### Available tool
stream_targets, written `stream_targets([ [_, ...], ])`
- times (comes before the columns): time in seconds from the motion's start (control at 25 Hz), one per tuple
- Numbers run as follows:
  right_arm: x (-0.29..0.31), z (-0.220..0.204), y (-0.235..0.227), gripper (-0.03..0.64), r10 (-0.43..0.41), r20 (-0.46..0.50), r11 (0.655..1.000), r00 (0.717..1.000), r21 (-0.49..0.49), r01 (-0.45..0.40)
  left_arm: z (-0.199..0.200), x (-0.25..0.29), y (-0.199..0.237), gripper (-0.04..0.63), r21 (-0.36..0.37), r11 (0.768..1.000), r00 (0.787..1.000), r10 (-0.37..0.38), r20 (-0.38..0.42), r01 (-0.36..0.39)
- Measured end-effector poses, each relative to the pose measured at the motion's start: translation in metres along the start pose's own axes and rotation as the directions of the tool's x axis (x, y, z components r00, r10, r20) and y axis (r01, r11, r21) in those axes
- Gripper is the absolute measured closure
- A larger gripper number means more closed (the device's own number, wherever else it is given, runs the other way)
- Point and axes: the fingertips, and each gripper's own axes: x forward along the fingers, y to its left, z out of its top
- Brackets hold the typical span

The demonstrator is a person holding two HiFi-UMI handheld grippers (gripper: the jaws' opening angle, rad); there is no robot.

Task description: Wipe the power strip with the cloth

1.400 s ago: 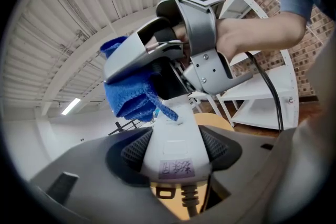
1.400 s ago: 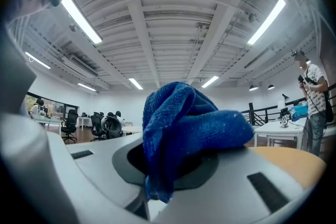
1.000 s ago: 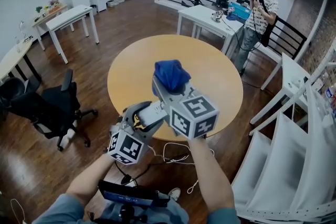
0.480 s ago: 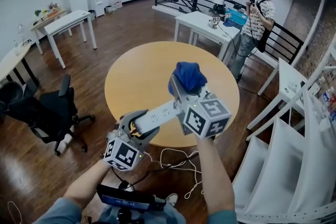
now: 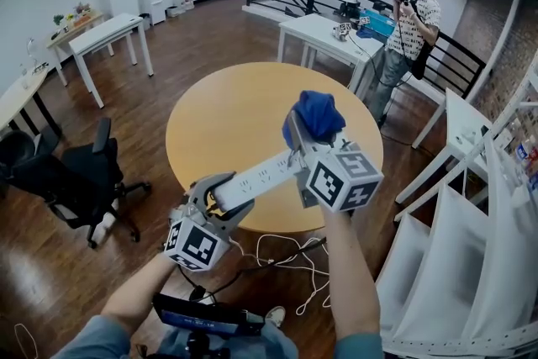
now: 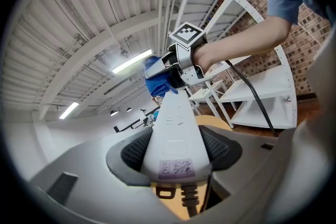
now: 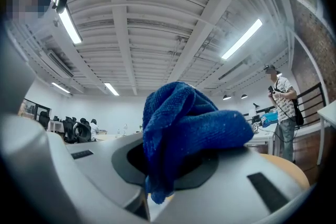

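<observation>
A long white power strip [image 5: 256, 179] is held up in the air over the near edge of the round wooden table [image 5: 227, 109]. My left gripper [image 5: 217, 199] is shut on its cord end [image 6: 176, 157], and the black cord hangs below. My right gripper [image 5: 304, 130] is shut on a bunched blue cloth [image 5: 319, 113] [image 7: 181, 131], which sits at the strip's far end [image 6: 157, 78]. Whether the cloth touches the strip I cannot tell.
A black office chair [image 5: 80, 176] stands left of the table. White tables [image 5: 328, 34] and a black railing lie beyond it, where a person [image 5: 412, 25] stands. White shelving [image 5: 471, 231] is at the right. Cables [image 5: 282, 252] lie on the wooden floor below.
Both grippers have risen and the right one has slid right along the strip toward its far end with the cloth. The strip now lies more level.
</observation>
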Motion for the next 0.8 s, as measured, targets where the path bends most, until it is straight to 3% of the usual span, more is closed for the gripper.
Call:
stream_targets([
  [0.24,-0.006,0.003,-0.014,0.557,-0.036,0.017,0.999,0.999,0.019,0.036,0.003,0.000,0.000,0.313,0.025,1.000,1.000,-0.007,0.026,0.007],
  [0.8,-0.023,0.004,-0.017,0.558,-0.048,0.052,0.998,0.997,0.035,0.046,0.001,-0.001,0.014,0.313,-0.071,0.997,0.999,0.029,0.015,-0.028],
])
